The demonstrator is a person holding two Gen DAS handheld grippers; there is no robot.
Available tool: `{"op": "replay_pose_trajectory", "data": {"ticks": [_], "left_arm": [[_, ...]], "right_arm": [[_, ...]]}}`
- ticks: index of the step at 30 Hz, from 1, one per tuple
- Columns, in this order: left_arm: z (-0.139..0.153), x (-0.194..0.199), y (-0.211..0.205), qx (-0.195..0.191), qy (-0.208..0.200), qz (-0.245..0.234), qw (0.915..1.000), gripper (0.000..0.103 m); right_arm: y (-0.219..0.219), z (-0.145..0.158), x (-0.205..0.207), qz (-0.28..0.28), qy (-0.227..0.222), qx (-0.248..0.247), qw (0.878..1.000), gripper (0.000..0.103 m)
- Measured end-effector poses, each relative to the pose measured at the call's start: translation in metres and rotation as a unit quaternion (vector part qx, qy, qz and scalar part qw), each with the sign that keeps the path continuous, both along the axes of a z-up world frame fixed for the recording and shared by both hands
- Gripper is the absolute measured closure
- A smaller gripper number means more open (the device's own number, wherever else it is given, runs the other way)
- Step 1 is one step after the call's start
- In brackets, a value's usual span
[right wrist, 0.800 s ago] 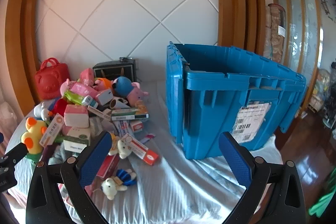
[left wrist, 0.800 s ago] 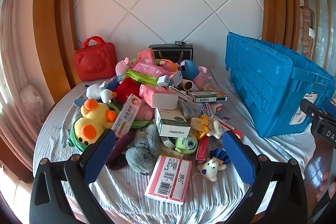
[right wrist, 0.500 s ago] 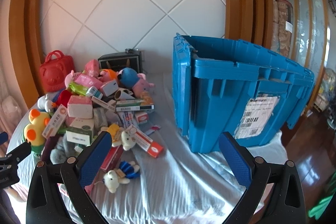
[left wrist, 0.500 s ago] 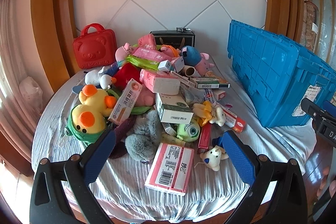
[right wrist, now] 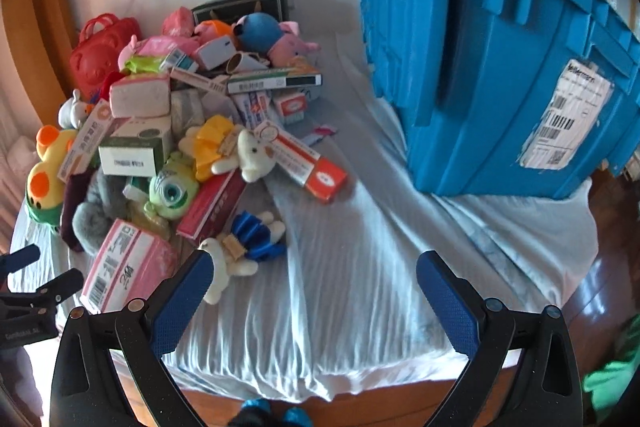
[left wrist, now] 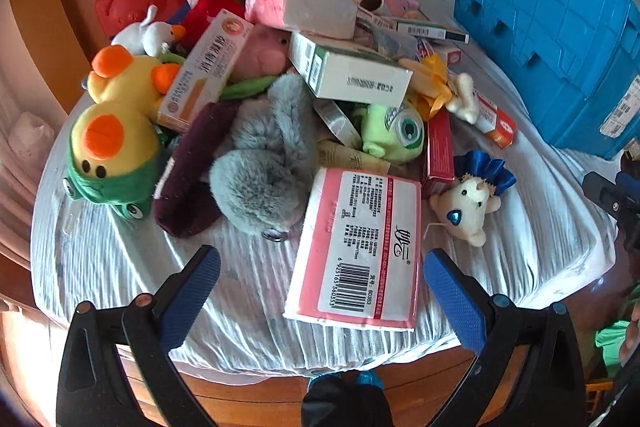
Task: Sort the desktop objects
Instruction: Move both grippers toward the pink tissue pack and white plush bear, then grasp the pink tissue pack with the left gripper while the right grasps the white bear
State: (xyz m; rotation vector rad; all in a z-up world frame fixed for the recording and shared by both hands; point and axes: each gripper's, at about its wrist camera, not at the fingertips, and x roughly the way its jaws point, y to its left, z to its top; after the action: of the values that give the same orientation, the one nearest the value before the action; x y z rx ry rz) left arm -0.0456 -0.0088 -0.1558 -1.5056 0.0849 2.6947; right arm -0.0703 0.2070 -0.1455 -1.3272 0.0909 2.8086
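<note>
Now tipped lower and nearer than a moment ago over the cloth-covered table (right wrist: 340,307), blue crate (right wrist: 500,67) right, toy-and-box heap (left wrist: 300,87) left, pink tissue pack (left wrist: 356,247) nearest, left gripper (left wrist: 320,283) and right gripper (right wrist: 312,283) both spread wide, empty.

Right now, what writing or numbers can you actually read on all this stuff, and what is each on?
"6 925165 360353", roughly: under the barcode on the pink pack; its Chinese print is too small to read.
"hellermann", partly legible: top of the shipping label on the blue crate; the rest is blurred.
Chinese characters on the long white box: cannot read.
Other boxes: too blurred.
</note>
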Motion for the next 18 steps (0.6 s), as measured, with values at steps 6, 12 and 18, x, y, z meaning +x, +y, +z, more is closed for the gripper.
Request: {"op": "replay_pose_trajectory", "data": {"ticks": [6, 12, 18], "left_arm": [[-0.035, -0.015, 0.010, -0.008, -0.033, -0.011, 0.9994, 0.000], [-0.049, -0.023, 0.007, 0.037, -0.059, -0.009, 0.9975, 0.000], [-0.072, -0.026, 0.016, -0.003, -0.078, -0.028, 0.9965, 0.009]], "right_arm": [[-0.021, -0.029, -0.014, 0.028, -0.041, -0.023, 0.999, 0.012], [-0.043, -0.052, -0.030, 0.050, -0.075, -0.037, 0.995, 0.018], [-0.061, -0.069, -0.041, 0.064, -0.097, -0.043, 0.992, 0.019]]}}
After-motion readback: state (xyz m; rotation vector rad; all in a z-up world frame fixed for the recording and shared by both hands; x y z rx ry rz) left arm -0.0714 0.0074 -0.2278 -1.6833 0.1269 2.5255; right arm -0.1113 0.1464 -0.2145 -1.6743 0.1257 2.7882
